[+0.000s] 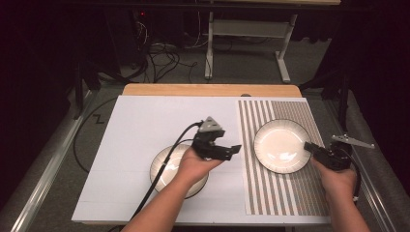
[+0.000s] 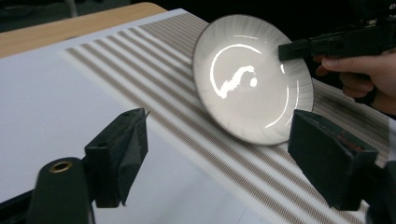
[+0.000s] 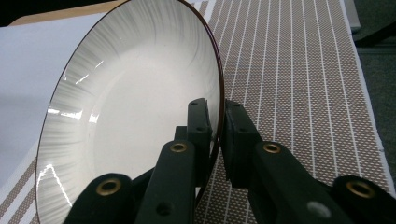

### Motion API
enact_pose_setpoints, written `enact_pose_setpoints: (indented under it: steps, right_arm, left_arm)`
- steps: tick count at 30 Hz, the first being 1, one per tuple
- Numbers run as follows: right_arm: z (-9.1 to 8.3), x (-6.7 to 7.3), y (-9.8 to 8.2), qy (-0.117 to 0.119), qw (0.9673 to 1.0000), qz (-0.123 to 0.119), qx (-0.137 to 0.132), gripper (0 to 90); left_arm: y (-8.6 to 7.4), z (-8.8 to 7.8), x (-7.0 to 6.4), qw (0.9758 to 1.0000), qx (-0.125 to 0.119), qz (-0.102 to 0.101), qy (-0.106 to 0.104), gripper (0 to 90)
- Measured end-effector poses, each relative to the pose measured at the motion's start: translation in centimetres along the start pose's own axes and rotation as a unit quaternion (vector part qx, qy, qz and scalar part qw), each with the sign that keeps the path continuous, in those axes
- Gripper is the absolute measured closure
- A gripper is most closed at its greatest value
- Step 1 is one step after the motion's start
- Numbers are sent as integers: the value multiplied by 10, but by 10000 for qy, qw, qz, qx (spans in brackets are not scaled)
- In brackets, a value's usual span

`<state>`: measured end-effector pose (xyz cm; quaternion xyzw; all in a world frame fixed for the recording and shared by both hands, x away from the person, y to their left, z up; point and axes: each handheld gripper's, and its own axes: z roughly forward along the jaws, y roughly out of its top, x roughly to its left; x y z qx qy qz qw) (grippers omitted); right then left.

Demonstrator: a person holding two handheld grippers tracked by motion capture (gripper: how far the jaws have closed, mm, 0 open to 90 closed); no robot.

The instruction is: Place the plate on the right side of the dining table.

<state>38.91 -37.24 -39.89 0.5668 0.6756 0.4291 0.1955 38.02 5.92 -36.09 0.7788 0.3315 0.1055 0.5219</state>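
Nearest the person, a second plate (image 1: 167, 169) is seen lying on the white sheet (image 1: 140, 145) to the left of the striped mat (image 1: 290, 193), with the left gripper (image 1: 231, 151) held above it, jaws wide and empty. On the mat, the plate (image 1: 282, 146) is pinched at its right rim by the right gripper (image 1: 309, 146), so placement is judged in hand; release is called for next. The clamped rim is confirmed in the right gripper view (image 3: 140, 116).

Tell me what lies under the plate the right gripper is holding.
Under the plate, clamped at its rim by the right gripper, lies the striped placemat; the part directly beneath is covered.
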Motion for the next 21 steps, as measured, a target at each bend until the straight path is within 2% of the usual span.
enact_pose_setpoints:
  steps: [4, 6, 7, 10, 12, 14, 15, 16, 17, 18, 19, 20, 21]
  right_arm:
    - [9, -3, -1, -166, 9997, 147, 86, 835]
    - [11, -4, -2, -243, 9995, 146, 118, 831]
    - [14, -6, -4, -338, 9991, 161, 214, 820]
    - [19, -10, -9, -390, 9984, 290, 301, 806]
    - [21, -9, -11, -483, 9981, 221, 305, 784]
    - [20, -5, -12, -643, 9976, 7, 239, 691]
    - [14, 0, -12, -769, 9969, -142, 1, 572]
    - [14, 0, -12, -769, 9969, -142, 1, 572]
    - [10, 4, -11, -755, 9968, -218, -122, 530]
    - [5, 9, -11, -730, 9965, -321, -232, 478]
    - [-6, 22, -12, -661, 9946, -576, -562, 331]
    - [-6, 22, -12, -661, 9946, -576, -562, 331]
    - [-11, 30, -13, -612, 9930, -725, -708, 262]
  left_arm:
    - [-25, -44, 20, 9991, -169, -26, 392, 135]
    - [-41, -72, 34, 9973, -263, -81, 683, 117]
    - [-46, -80, 38, 9966, -290, -116, 766, 111]
    - [-65, -112, 55, 9940, -360, -214, 1007, 108]
    - [-75, -127, 64, 9920, -359, -216, 1189, 97]
    - [-83, -138, 71, 9897, -374, -253, 1355, 87]
    - [-87, -142, 74, 9888, -395, -281, 1409, 75]
    - [-90, -146, 78, 9877, -438, -326, 1466, 75]
    - [-92, -149, 80, 9865, -487, -353, 1526, 70]
    - [-93, -151, 83, 9849, -530, -368, 1607, 68]
    - [-95, -153, 86, 9838, -566, -404, 1655, 60]
    - [-97, -155, 89, 9829, -566, -438, 1698, 60]
    - [-98, -156, 91, 9817, -549, -457, 1767, 52]
